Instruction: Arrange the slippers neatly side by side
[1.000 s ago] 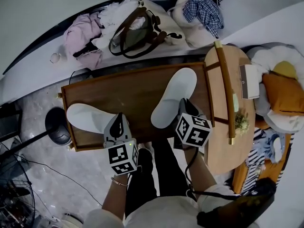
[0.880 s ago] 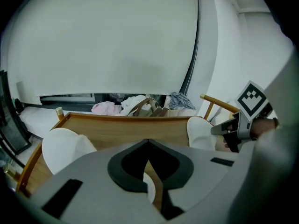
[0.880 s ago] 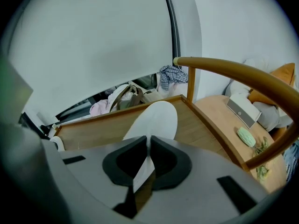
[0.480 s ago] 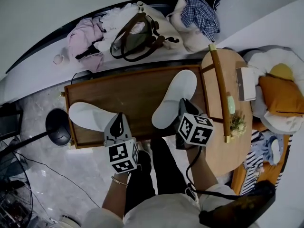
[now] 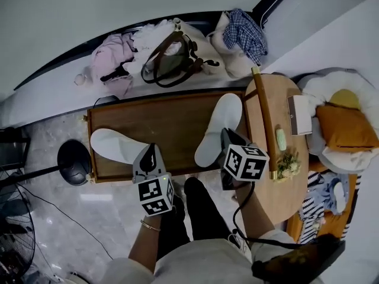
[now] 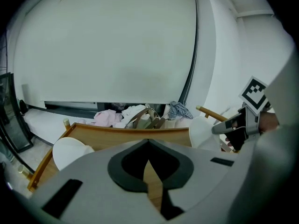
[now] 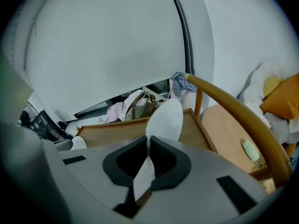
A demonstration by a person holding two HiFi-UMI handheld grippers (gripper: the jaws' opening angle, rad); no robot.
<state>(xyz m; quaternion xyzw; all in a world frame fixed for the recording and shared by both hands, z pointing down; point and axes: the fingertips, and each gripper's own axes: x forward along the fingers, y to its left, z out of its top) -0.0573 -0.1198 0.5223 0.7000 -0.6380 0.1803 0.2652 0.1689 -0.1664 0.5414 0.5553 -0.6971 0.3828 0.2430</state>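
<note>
In the head view, two white slippers lie on the brown counter (image 5: pixel 166 114). The left slipper (image 5: pixel 112 145) is at the left end and lies across the frame. The right slipper (image 5: pixel 219 126) is near the right end and points to the upper right. They are well apart and do not point the same way. The left tongs (image 5: pixel 150 151) sit right at the near end of the left slipper. The right tongs (image 5: pixel 225 136) are at the heel of the right slipper. Since a second ago, both slippers have kept about the same spots on the counter. Only the whole picture has slid a little. So I think the job has only just begun.

In the left gripper view, the left tongs (image 6: pixel 148 143) are closed tip to tip with nothing in them. Only brown counter shows through the gap. The left slipper (image 6: pixel 70 152) is off to the lower left, outside the tongs.

In the right gripper view, the right tongs (image 7: pixel 148 143) are pinched nearly all the way closed on the thin white heel of the right slipper (image 7: pixel 164 120). It runs away up the middle of the frame. I think this slipper now needs to go over next to the other one.
</note>
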